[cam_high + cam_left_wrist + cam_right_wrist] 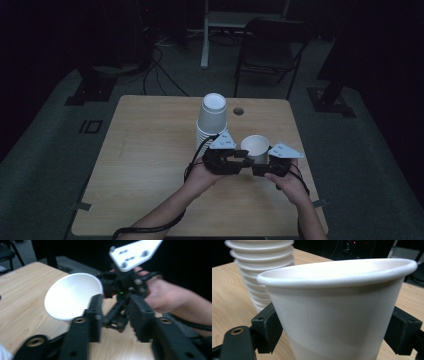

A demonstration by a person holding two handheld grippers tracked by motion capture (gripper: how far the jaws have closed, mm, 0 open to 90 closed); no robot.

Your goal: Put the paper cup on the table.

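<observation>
One white paper cup (337,312), mouth up, no print readable, sits clamped between the right gripper (263,165) jaws near the table (150,165) middle, toward its right edge. Left gripper (113,322) jaws part-open, holding nothing, just beside the cup. One inverted cup stack (212,122) stands behind, near the far edge.

white cup (342,312), black claws, pale wood table (150,165)

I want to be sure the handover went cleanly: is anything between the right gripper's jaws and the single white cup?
Nothing visible. In the right gripper view the cup sits directly between the two black jaws of the right gripper, their pads against its sides. The left gripper stands open beside it.
</observation>
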